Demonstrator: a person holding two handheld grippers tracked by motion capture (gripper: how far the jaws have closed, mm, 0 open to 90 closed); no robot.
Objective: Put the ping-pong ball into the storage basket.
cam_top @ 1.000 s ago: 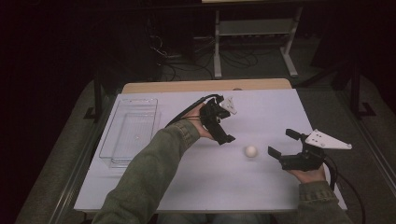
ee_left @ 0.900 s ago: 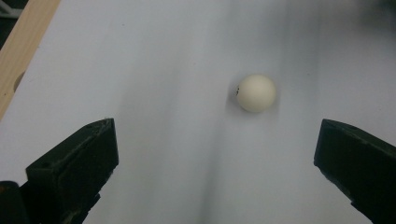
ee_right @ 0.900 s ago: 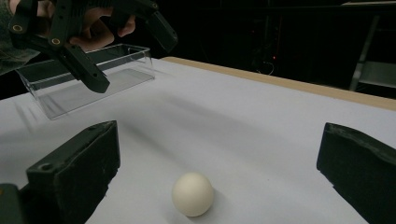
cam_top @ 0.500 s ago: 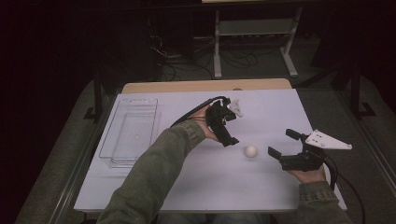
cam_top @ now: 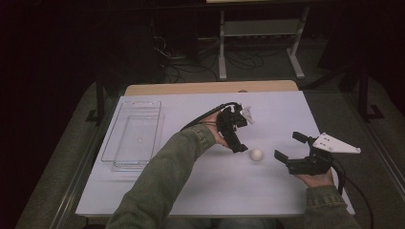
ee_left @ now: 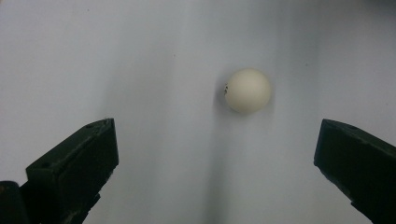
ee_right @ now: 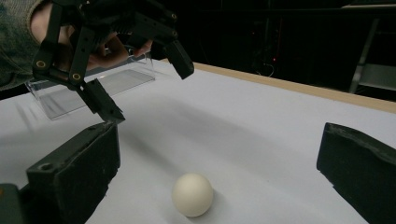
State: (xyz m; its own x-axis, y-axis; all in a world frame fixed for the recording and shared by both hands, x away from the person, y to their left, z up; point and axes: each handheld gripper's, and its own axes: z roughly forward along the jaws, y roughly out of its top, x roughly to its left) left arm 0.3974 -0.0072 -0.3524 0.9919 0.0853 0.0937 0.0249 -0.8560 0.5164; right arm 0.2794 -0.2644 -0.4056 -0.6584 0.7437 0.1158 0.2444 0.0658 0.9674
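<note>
Over the last second the left claw had crept from above the middle of the white tabletop toward the small, smooth cream-white ball, tipping its jaws down as it went. By this moment it hung just beside and over the ball, the jaws spread wide and holding nothing; in the left gripper view the ball lay on the bare surface ahead of the gap between them, a little right of centre. That suggested a pick-up was about to start, with the descent and closing not yet made.

The right claw had stayed where it was, near the ball on its other side, jaws likewise wide apart and empty, and its view showed the ball low between them.

Counted: one ball, two claws, and one clear rectangular plastic tray well apart at the tabletop's left edge; whether it was a single tray or two stacked could not be told.
</note>
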